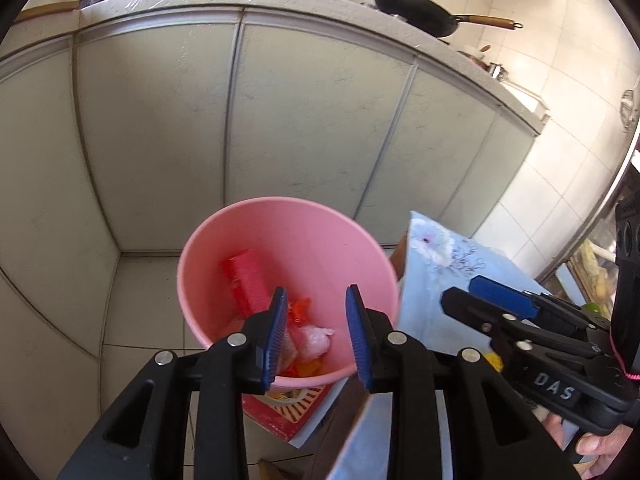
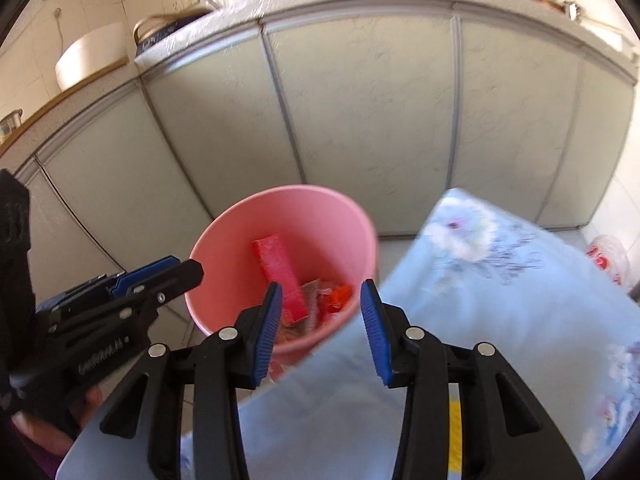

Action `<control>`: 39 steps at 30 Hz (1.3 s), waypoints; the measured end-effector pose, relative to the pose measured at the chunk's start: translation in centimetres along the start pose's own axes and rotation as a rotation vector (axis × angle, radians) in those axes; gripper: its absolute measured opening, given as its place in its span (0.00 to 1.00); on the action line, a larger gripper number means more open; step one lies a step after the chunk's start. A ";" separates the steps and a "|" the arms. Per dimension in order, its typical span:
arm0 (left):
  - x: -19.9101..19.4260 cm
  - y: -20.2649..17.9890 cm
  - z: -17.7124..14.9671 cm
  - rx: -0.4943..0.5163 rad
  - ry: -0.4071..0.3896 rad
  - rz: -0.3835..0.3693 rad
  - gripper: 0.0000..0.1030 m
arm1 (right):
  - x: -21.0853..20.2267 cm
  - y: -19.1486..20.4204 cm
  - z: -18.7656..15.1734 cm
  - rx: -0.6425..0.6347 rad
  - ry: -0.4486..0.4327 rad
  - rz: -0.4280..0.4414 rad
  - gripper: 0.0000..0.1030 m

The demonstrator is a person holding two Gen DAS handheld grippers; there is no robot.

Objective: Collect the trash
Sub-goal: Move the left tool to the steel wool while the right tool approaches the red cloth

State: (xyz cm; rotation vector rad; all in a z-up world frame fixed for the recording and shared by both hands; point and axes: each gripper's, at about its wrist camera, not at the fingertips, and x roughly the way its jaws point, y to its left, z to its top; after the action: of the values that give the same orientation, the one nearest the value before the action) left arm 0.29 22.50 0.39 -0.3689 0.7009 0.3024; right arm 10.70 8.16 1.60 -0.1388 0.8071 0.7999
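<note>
Left hand-held gripper agape, hiding pink bin's wrappers

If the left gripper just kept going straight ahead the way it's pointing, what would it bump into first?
Probably the trash lying in the pink bin: the open left gripper points down into its mouth, toward the crumpled wrappers beside the red box. Depth is hard to judge.
</note>
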 end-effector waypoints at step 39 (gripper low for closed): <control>5.1 -23.8 -9.0 0.398 0.395 -0.370 0.40 | -12.5 -12.1 -19.0 0.262 0.105 -0.093 0.49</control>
State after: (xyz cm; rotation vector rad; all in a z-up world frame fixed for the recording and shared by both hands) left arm 8.14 -1.79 -3.98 -0.1707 1.0385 -0.2687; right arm 2.44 -15.31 -5.24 0.0152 0.9897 0.5969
